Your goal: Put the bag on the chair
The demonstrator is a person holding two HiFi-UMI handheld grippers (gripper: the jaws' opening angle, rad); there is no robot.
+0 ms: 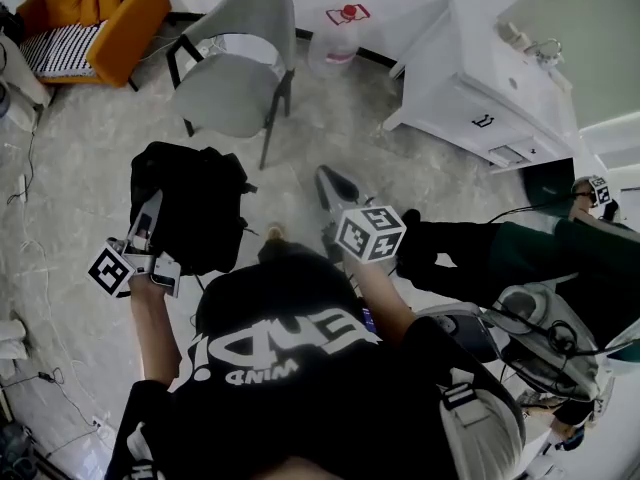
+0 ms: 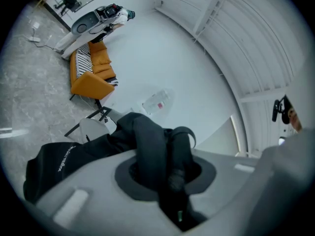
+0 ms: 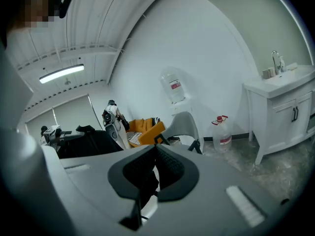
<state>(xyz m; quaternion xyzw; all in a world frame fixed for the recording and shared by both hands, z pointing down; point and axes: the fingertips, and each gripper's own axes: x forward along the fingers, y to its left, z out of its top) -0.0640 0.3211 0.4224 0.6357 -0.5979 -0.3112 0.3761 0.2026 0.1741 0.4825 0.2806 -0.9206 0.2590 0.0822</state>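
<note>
A black bag point(image 1: 195, 208) hangs above the floor from my left gripper point(image 1: 150, 216), which is shut on its straps. In the left gripper view the dark straps point(image 2: 152, 146) run up between the pads and the bag's body point(image 2: 64, 161) hangs to the left. The grey chair point(image 1: 235, 68) stands just beyond the bag with its seat bare, and shows small past the bag point(image 2: 93, 128). My right gripper point(image 1: 335, 186) is right of the bag and points toward the chair point(image 3: 186, 127). Its pads meet at the tips with nothing between them.
An orange armchair point(image 1: 100, 13) stands at the far left. A water bottle point(image 1: 340, 38) sits by the wall behind the chair. A white sink cabinet point(image 1: 480, 78) is at the right. Another person's legs point(image 1: 500, 248) stretch across the floor at the right.
</note>
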